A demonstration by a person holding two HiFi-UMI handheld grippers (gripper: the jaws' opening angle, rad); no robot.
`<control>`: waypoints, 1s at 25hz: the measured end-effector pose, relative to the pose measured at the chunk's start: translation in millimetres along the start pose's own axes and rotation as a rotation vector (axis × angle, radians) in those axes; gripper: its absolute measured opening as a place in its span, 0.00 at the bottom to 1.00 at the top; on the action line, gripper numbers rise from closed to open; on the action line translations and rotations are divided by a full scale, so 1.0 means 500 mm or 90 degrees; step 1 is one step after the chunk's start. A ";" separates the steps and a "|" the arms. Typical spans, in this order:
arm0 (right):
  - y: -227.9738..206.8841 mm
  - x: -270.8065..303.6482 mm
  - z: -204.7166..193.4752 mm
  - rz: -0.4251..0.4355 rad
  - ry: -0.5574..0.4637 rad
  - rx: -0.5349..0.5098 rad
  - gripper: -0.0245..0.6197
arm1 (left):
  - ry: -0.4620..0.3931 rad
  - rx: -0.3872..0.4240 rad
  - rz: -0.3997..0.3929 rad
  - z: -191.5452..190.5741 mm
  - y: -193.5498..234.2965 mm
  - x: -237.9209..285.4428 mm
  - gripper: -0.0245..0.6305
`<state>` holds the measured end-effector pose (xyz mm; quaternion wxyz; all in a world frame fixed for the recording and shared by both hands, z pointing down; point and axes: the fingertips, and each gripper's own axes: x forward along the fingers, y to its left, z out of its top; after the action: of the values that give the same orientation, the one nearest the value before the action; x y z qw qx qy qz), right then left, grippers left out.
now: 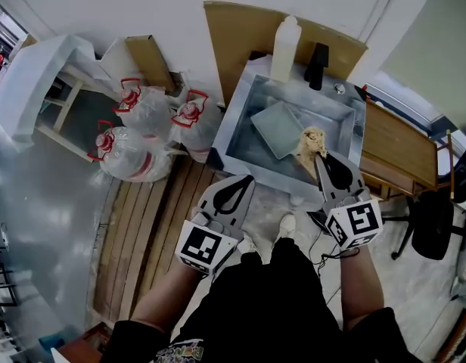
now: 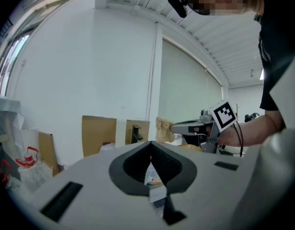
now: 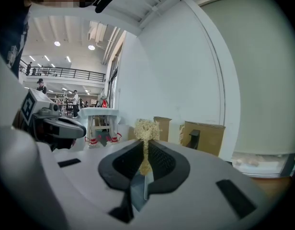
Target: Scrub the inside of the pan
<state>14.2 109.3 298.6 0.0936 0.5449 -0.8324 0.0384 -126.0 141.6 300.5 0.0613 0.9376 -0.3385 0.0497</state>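
A square grey-green pan (image 1: 277,129) lies tilted inside the metal sink (image 1: 240,138). My right gripper (image 1: 318,157) is shut on a tan fibrous scrubber (image 1: 312,142), held above the sink's near right part, beside the pan and apart from it. In the right gripper view the scrubber (image 3: 146,128) sticks up from between the closed jaws of the right gripper (image 3: 144,142). My left gripper (image 1: 246,178) is shut with nothing in it and hovers at the sink's front rim. The left gripper view shows the left gripper (image 2: 150,143) with jaws together, and the scrubber (image 2: 163,128) off to the right.
A white bottle (image 1: 285,48) and a black faucet (image 1: 318,65) stand at the sink's back edge, with cardboard (image 1: 237,36) behind. Several water jugs (image 1: 142,134) lie on the floor to the left. A wooden table (image 1: 396,146) and black chair (image 1: 433,225) stand to the right.
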 end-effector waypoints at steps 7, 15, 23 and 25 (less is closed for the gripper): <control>-0.030 0.020 -0.024 0.020 0.012 0.005 0.10 | 0.002 0.007 0.014 -0.018 0.000 0.032 0.05; -0.067 0.059 -0.058 0.063 0.036 0.009 0.10 | 0.025 0.001 0.044 -0.030 0.005 0.091 0.05; -0.117 0.103 -0.094 0.106 0.063 0.020 0.10 | 0.043 -0.002 0.076 -0.046 0.020 0.165 0.05; -0.128 0.116 -0.104 0.118 0.070 0.023 0.10 | 0.048 -0.003 0.085 -0.051 0.026 0.184 0.05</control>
<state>56.0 40.0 358.5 0.1255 0.4645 -0.8719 0.0917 -65.4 77.6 339.1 0.0726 0.9102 -0.3981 0.0883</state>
